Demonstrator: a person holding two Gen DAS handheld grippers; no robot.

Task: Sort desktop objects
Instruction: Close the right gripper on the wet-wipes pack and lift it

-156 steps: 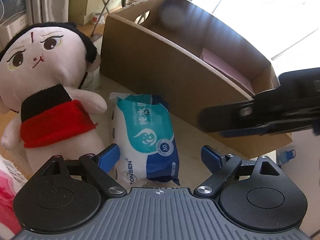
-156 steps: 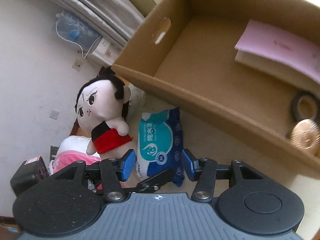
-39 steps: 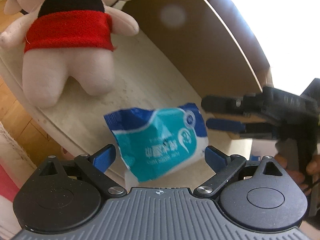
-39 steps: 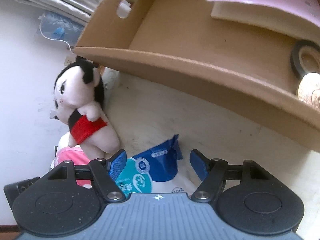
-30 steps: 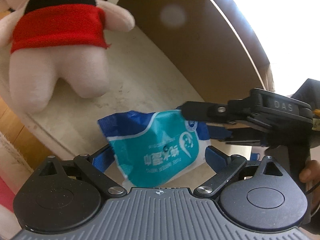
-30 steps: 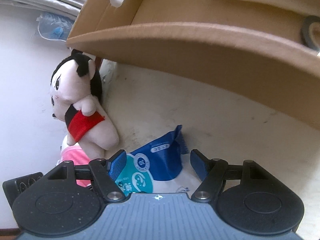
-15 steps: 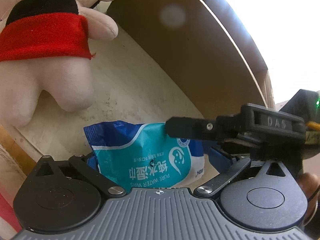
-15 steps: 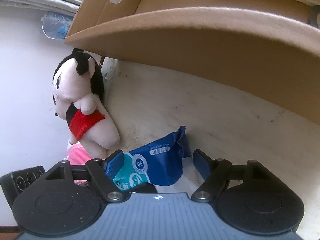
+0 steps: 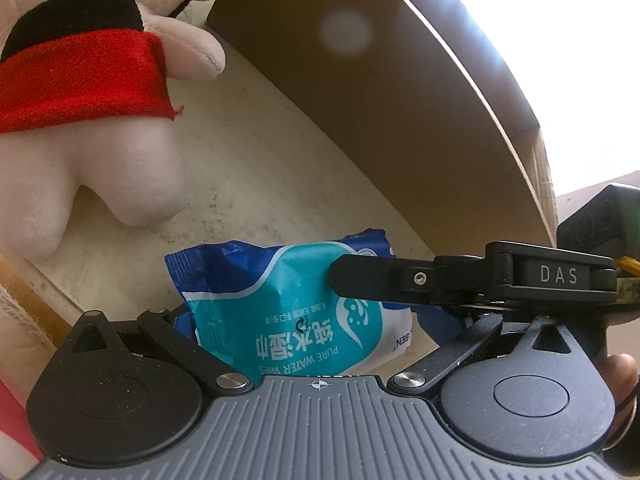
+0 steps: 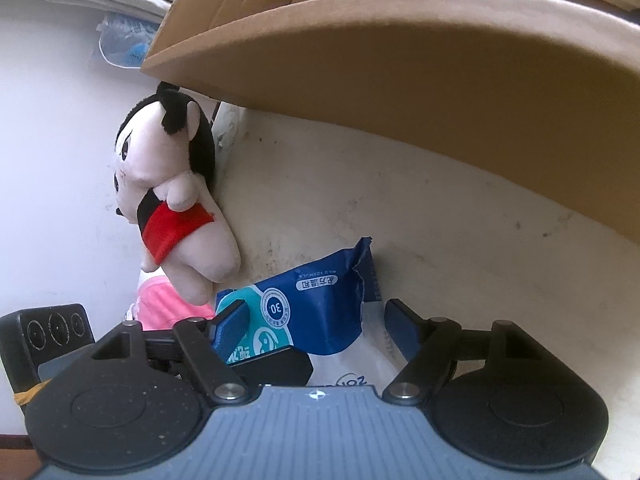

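A blue and teal pack of wet wipes (image 9: 288,312) lies on the cream table, between the fingers of both grippers. My left gripper (image 9: 312,320) is open around it, its left pad half hidden behind the pack. My right gripper (image 10: 316,320) is also open around the pack (image 10: 304,312) from the other side; its arm (image 9: 460,280) crosses the pack's right end in the left wrist view. Neither gripper visibly squeezes the pack. A plush doll (image 9: 88,100) in a red skirt sits to the left; it also shows in the right wrist view (image 10: 172,200).
A large open cardboard box (image 9: 380,100) stands just behind the pack; its wall (image 10: 440,92) overhangs the right wrist view. The table edge (image 9: 44,280) runs close at the left, with pink fabric (image 10: 160,304) beyond it. The person's hand (image 9: 620,376) holds the right gripper.
The pack was turned and came down onto the table near the front edge. Both grippers have lowered and closed in around it, and the right gripper's arm now reaches over its end.
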